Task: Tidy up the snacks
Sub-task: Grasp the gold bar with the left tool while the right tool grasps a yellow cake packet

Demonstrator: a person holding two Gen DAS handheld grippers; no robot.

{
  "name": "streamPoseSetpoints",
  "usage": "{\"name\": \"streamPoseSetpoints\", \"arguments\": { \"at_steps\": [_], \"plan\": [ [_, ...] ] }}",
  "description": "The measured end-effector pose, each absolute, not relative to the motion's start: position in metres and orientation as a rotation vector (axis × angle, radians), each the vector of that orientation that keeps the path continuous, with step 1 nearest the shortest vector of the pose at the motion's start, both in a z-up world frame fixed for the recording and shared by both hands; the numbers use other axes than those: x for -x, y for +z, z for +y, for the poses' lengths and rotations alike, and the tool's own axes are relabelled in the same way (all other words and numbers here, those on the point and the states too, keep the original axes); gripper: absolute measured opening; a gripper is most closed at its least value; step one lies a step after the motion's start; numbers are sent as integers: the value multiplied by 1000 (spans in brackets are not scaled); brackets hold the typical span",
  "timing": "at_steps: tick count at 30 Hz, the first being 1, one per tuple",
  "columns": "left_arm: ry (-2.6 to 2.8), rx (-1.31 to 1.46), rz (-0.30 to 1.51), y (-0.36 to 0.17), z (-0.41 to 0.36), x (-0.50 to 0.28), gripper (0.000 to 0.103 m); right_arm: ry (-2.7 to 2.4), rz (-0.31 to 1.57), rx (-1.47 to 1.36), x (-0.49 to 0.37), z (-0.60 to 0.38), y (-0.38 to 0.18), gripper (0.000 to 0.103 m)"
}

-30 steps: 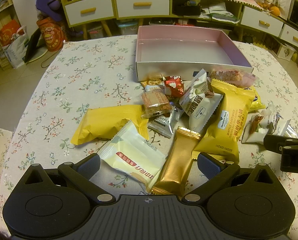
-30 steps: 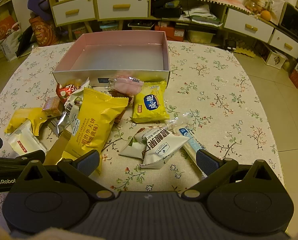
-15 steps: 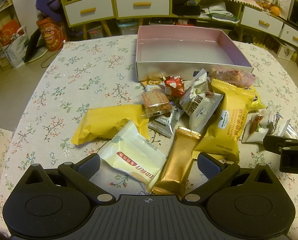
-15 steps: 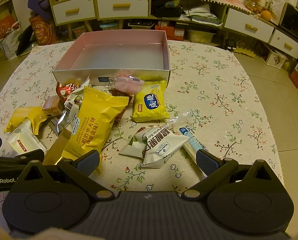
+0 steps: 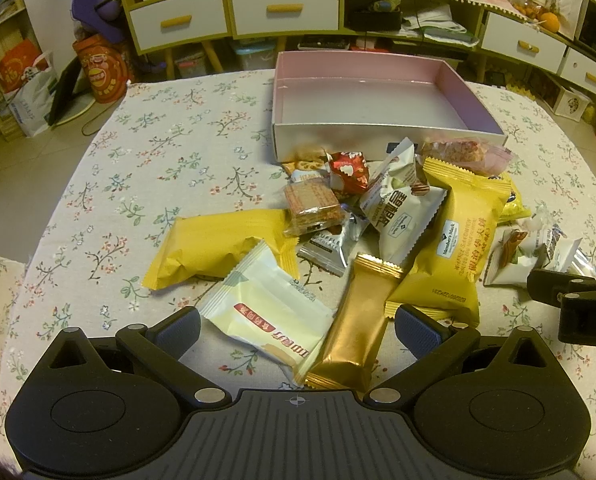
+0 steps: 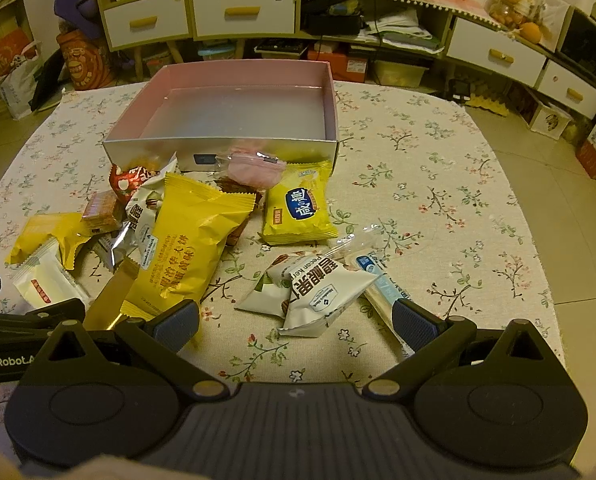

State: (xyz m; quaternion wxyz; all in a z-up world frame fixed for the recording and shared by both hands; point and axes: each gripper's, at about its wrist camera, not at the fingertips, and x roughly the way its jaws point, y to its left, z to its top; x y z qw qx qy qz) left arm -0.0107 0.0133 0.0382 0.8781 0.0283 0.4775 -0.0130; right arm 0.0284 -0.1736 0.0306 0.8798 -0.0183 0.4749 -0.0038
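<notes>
Nothing has shifted since a second ago: both grippers hang where they were, low over the near edge of the table [image 5: 145, 148]. On the left gripper [image 5: 298, 326], the jaws stand wide apart and empty, framing a cream packet [image 5: 267, 312] and a gold bar [image 5: 358, 324]. On the right gripper [image 6: 295, 320], the jaws are likewise spread and empty, around two white packets [image 6: 318, 288]. The snacks lie heaped against the near wall of the pink box [image 5: 378, 140], which sits empty behind them, probably their destination. To the left and right of the heap the flowered cloth is bare, giving room to lift packets up and over the wall.
</notes>
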Motion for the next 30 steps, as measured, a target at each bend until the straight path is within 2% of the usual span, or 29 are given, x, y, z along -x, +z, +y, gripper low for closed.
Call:
{"name": "streamPoseSetpoints", "arguments": {
  "at_steps": [12, 14, 17, 19, 23, 25, 27, 30],
  "plan": [
    [-149, -161, 997, 32, 10, 11, 103, 98, 919, 85, -35, -164, 38, 103],
    [-192, -159, 1005, 29, 13, 10, 103, 130, 910, 65, -37, -163, 38, 100],
    [-260, -141, 1001, 25, 18, 9, 101, 200, 929, -24, -42, -164, 38, 90],
    [-301, -128, 984, 25, 21, 9, 92, 245, 929, -93, -45, -164, 37, 80],
    [-384, -121, 941, 29, 21, 12, 79, 297, 958, -187, -54, -160, 31, 73],
    [-425, -125, 928, 29, 18, 10, 69, 307, 978, -214, -59, -158, 27, 68],
    [-458, -139, 932, 27, 15, 7, 65, 313, 991, -236, -65, -154, 22, 65],
    [-489, -168, 952, 20, 9, 3, 63, 327, 1020, -274, -69, -153, 18, 61]
  ]
}}
